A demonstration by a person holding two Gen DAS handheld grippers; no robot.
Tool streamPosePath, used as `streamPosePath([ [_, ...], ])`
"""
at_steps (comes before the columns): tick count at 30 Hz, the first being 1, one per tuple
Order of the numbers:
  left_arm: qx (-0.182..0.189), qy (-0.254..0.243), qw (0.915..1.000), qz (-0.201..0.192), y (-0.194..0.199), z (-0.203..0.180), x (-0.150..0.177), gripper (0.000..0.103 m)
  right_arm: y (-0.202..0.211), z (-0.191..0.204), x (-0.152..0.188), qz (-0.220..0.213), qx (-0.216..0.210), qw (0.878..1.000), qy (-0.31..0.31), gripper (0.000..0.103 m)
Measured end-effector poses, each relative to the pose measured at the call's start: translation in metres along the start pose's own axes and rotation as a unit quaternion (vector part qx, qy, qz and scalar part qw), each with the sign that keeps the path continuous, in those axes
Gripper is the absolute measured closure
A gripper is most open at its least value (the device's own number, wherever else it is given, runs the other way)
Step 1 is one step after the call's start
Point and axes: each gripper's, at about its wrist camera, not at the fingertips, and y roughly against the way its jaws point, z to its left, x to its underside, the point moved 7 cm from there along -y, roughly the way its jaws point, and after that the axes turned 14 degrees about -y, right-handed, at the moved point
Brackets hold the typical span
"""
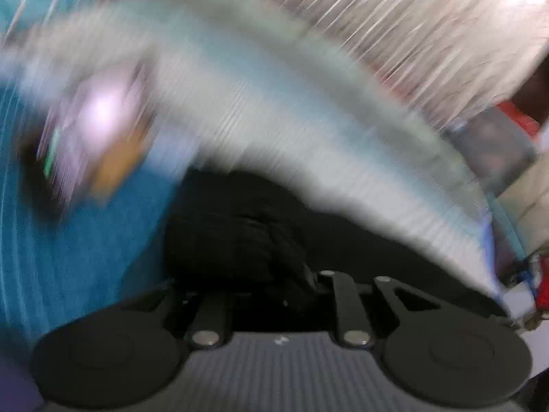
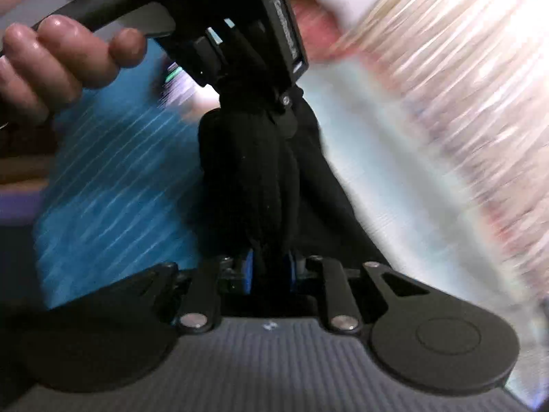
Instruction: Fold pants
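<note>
The black pants [image 1: 233, 226] hang in a bunched fold right in front of my left gripper [image 1: 271, 267], whose fingertips are buried in the cloth; it looks shut on the fabric. In the right wrist view the same pants [image 2: 247, 171] stretch as a dark rope from my right gripper [image 2: 270, 269] up to the left gripper [image 2: 260, 103]. The right gripper's blue pads [image 2: 248, 271] press the cloth from both sides. A person's hand [image 2: 51, 61] holds the left gripper's handle. Both views are smeared by motion.
A blue surface [image 1: 85, 240] lies below and to the left, with a pale sheet [image 1: 274, 120] across the middle and a cream striped area [image 1: 429, 34] behind. A blurred pink and orange object [image 1: 99, 120] sits at left. Red clutter [image 1: 521, 120] is at the right edge.
</note>
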Motion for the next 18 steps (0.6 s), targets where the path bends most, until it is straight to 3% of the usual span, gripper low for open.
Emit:
streamPosePath([
  [1, 0.016, 0.011, 0.9998, -0.006, 0.002, 0.004, 0.011, 0.086, -0.003, 0.002, 0.003, -0.004, 0.005, 1.000, -0.009, 0.077],
  [4, 0.002, -0.006, 0.9998, -0.021, 0.017, -0.002, 0.012, 0.082, -0.004, -0.010, -0.003, -0.001, -0.013, 0.999, -0.032, 0.072],
  [5, -0.004, -0.012, 0.9997, -0.019, 0.018, -0.007, 0.008, 0.080, -0.001, -0.025, -0.004, 0.004, -0.031, 0.998, -0.063, 0.064],
  [6, -0.008, -0.017, 0.9997, -0.016, 0.021, -0.012, 0.005, 0.079, 0.000, -0.038, -0.006, 0.008, -0.047, 0.994, -0.099, 0.058],
  [10, -0.008, -0.031, 0.9983, -0.048, 0.058, -0.027, -0.008, 0.066, 0.015, -0.084, -0.015, -0.003, -0.078, 0.970, -0.230, 0.058],
  [12, -0.002, -0.027, 0.9973, -0.068, 0.077, -0.031, -0.012, 0.063, 0.030, -0.111, -0.002, -0.017, -0.064, 0.957, -0.281, 0.058],
  [14, 0.002, -0.020, 0.9961, -0.085, 0.092, -0.034, -0.018, 0.063, 0.045, -0.139, 0.011, -0.029, -0.024, 0.948, -0.315, 0.058],
  [18, 0.027, -0.038, 0.9937, -0.102, 0.099, -0.060, -0.035, 0.062, 0.061, -0.168, 0.047, -0.018, 0.061, 0.947, -0.315, 0.058],
])
